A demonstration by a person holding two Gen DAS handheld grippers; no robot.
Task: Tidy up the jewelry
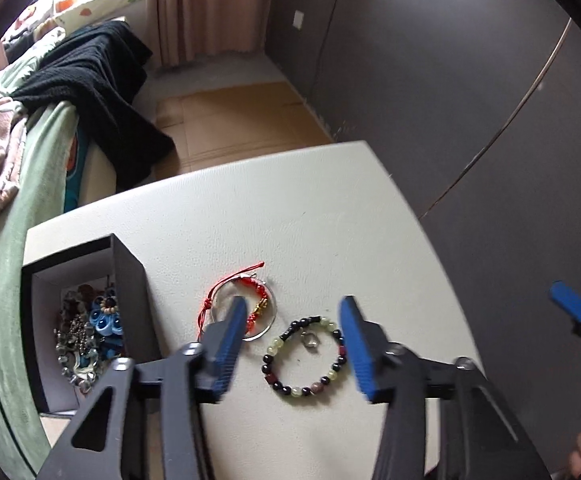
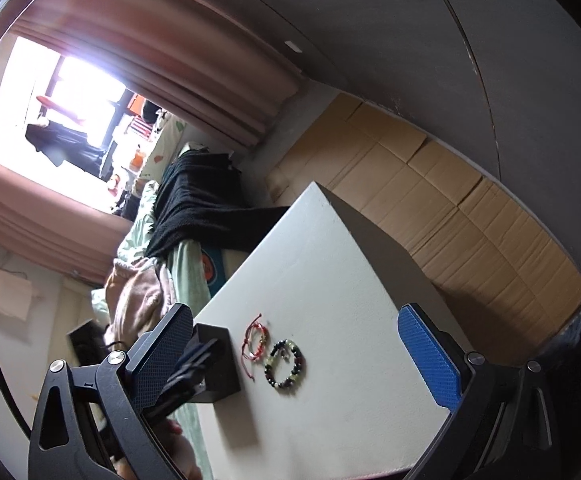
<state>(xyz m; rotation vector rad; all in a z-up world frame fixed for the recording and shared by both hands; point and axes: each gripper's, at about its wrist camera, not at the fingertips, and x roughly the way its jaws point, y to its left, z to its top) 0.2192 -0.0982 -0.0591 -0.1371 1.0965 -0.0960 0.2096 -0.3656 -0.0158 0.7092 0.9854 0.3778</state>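
Observation:
A beaded bracelet (image 1: 305, 357) of dark, green and red beads lies on the white table (image 1: 290, 208). Left of it lie a red cord bracelet (image 1: 250, 304) and a thin silver bangle. A black box (image 1: 86, 320) at the table's left holds several jewelry pieces. My left gripper (image 1: 294, 340) is open and empty, its blue pads either side of the beaded bracelet, slightly above it. My right gripper (image 2: 302, 356) is open and empty, higher up; both bracelets (image 2: 286, 362) and the box (image 2: 218, 364) show between its fingers.
A bed with green sheet (image 1: 30, 200), a black garment (image 1: 94, 92) and pink cloth borders the table's left. Cardboard covers the floor (image 2: 450, 208) beyond the table. A dark wall (image 1: 450, 80) stands to the right. Pink curtains (image 2: 130, 60) hang at the window.

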